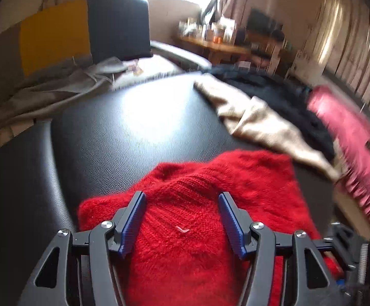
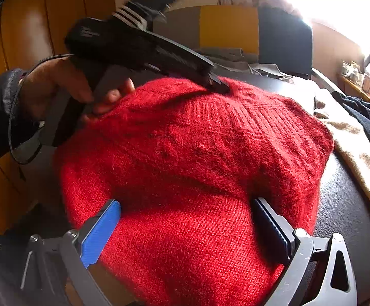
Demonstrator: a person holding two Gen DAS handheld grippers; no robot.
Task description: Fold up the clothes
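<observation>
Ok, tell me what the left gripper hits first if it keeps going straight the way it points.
Most likely the red knit sweater: the left gripper is open with the knit right between and under its fingers. Past the sweater lies bare black tabletop. Depth is hard to judge.

Glossy black leather-textured tabletop (image 1: 123, 132), bearing: folded fuzzy red knitted sweater (image 1: 192, 219); crumpled beige cloth (image 1: 256, 119); dark navy garment (image 1: 281, 94); pink ribbed garment (image 1: 350, 137); rumpled grey cloth (image 1: 65, 86).
</observation>
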